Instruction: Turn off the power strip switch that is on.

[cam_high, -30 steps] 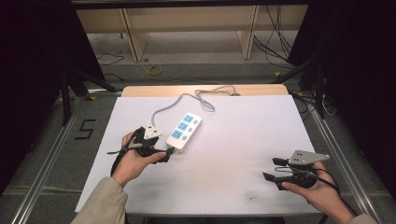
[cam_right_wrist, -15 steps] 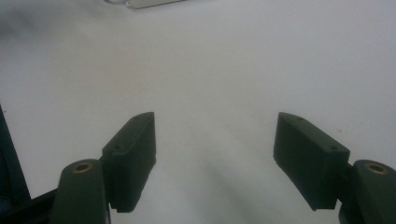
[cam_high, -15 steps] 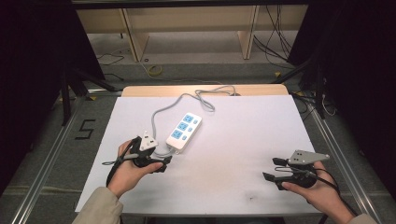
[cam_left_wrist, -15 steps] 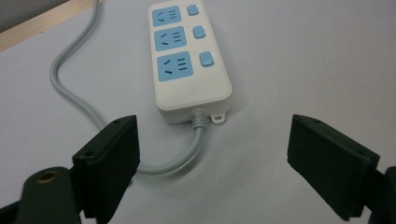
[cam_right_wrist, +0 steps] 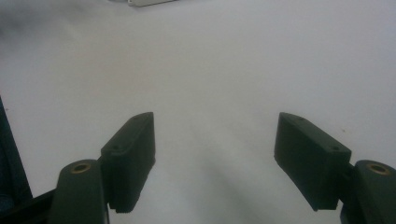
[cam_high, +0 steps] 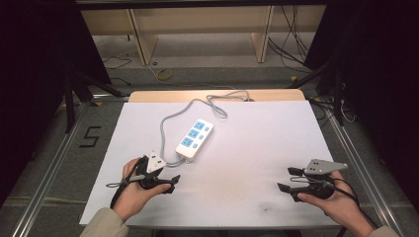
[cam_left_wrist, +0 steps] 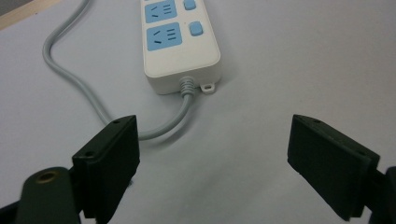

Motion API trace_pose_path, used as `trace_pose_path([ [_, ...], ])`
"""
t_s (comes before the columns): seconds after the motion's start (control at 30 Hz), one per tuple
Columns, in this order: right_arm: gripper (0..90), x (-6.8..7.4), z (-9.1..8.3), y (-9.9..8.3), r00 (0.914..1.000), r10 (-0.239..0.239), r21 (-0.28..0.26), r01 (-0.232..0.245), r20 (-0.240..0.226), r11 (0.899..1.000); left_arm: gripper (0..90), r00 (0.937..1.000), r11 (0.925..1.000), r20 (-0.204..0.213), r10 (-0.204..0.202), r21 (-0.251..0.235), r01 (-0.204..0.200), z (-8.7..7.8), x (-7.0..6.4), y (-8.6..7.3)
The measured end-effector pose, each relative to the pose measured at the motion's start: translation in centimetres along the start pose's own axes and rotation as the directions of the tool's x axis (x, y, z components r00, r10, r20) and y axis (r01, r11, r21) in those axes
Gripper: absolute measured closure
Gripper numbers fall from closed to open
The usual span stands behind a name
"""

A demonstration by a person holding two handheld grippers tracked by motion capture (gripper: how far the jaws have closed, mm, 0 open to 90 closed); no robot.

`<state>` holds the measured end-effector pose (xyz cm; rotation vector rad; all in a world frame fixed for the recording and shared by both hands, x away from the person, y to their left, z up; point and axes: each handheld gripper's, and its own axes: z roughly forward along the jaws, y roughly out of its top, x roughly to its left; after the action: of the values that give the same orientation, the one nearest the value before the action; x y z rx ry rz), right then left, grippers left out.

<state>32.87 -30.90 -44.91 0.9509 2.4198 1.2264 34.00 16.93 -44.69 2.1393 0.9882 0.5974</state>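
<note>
A: White items first, from the left. Any markings?

B: One marking, on the floor left of the worktop [cam_high: 276, 148]: a black figure "5" [cam_high: 90, 137]. No brand is legible on anything.

A: Count of grippers?

B: Two. Left gripper [cam_high: 170, 181], one, held low over the near left of the worktop, jaws wide, nothing between them. Right gripper [cam_high: 289, 179], one, near right, jaws likewise wide and empty.

A: And the power strip?

B: Power strip [cam_high: 194, 138], one, white, lying flat left of centre, just beyond the left gripper. Blue socket faces: three. Blue buttons: three. In the left gripper view the strip's near end [cam_left_wrist: 180, 51] lies ahead of the jaws.

A: Cable?

B: Grey cable [cam_high: 168, 123], one, leaving the strip's near end, looping left and back to the worktop's far edge.
</note>
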Motion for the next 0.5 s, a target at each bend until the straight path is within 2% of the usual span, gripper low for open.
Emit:
trace_pose_path([
  [0.07, 29.7, 0.0, 0.0, 0.0, 1.0, -0.001, 0.0, 0.001, 0.0, 1.0, 16.6, 0.9999, 1.0, -0.013, 0.004, -0.004, -0.004, -0.2, 0.0, -0.4],
  [0.23, 29.7, 0.0, -0.1, 0.0, 1.0, -0.004, 0.003, 0.004, -0.003, 1.0, 16.8, 0.9994, 0.9998, -0.029, -0.02, 0.002, 0.02, -0.5, -0.3, -1.7],
  [0.33, 29.7, 0.0, -0.1, 0.0, 0.9999, -0.009, 0.001, 0.009, -0.004, 1.0, 16.9, 0.9988, 0.9999, -0.048, 0.007, 0.01, -0.006, -0.8, -0.5, -2.0],
  [0.5, 29.7, 0.0, 0.0, 0.0, 0.9999, -0.011, 0.003, 0.011, -0.005, 1.0, 16.8, 0.9988, 1.0, -0.049, 0.006, 0.001, -0.006, -0.9, -0.5, -1.9],
])
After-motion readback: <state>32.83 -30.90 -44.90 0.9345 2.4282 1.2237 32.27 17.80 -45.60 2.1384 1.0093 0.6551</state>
